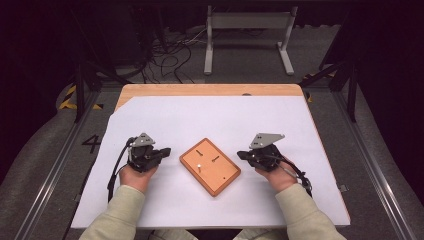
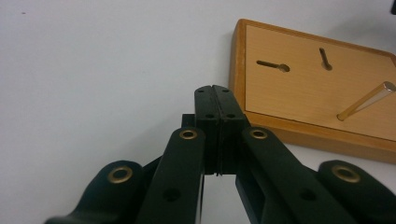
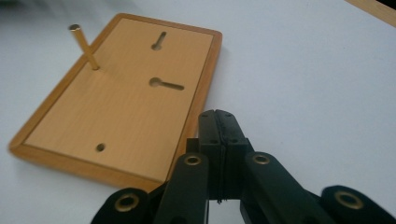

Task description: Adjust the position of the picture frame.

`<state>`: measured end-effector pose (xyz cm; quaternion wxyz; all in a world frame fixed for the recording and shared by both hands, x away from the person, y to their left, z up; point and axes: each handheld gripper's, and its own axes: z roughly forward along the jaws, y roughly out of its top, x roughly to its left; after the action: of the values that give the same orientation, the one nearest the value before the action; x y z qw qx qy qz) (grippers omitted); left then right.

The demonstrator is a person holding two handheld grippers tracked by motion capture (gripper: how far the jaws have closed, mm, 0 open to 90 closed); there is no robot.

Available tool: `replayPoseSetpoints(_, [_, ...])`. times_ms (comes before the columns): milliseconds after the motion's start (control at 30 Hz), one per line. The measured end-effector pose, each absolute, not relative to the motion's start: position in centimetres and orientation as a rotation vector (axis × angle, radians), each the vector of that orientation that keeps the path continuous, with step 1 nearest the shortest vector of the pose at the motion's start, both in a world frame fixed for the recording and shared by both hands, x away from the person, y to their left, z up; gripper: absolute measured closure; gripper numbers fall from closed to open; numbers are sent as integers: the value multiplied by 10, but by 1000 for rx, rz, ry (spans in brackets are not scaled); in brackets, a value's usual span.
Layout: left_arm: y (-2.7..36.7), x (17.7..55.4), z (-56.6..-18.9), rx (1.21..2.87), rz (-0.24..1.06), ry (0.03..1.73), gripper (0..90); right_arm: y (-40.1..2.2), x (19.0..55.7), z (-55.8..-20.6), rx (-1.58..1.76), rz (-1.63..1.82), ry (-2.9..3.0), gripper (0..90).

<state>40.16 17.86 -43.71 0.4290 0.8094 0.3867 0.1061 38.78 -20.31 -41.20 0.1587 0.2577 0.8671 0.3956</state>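
the only writing that can be read is a large dark "4" (image 1: 92, 143) marked on the grey floor, at about nine o'clock from the table.

a flat rectangular wooden board (image 1: 210, 166) lies near the middle of a white sheet (image 1: 210, 115) that covers a light wooden table (image 1: 200, 89). the board is orange-brown with a raised, rounded rim and a paler, smooth-grained inset face. two keyhole-shaped slots (image 3: 166, 84) are cut into that face, and a small round hole (image 3: 100, 147) sits near one corner. a thin brass-coloured metal pin (image 3: 85, 46), cylindrical with a flat shiny end, stands out of the face at a lean.

the left gripper (image 2: 215, 100) lies at nine o'clock from the board, just beside its edge, its matte black jaws pressed flat together with nothing between them. the right gripper (image 3: 218, 122) lies at three o'clock from the board, its jaws likewise pressed together and empty. both have black links with brass-ringed rivets. each carries a grey three-cornered plate on top.
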Motion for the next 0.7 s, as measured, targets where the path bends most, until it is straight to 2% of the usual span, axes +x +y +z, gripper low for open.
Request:
replayPoseSetpoints(267, [173,404,-437,2032,254,937,896,-199,349,-408,687,1213,2502,900])
replayPoseSetpoints(567, [175,403,-436,2027,242,926,896,-158,319,-415,529,1239,2597,900])
replayPoseSetpoints(700, [175,403,-436,2028,244,926,896,-133,310,-430,470,1219,2664,900])
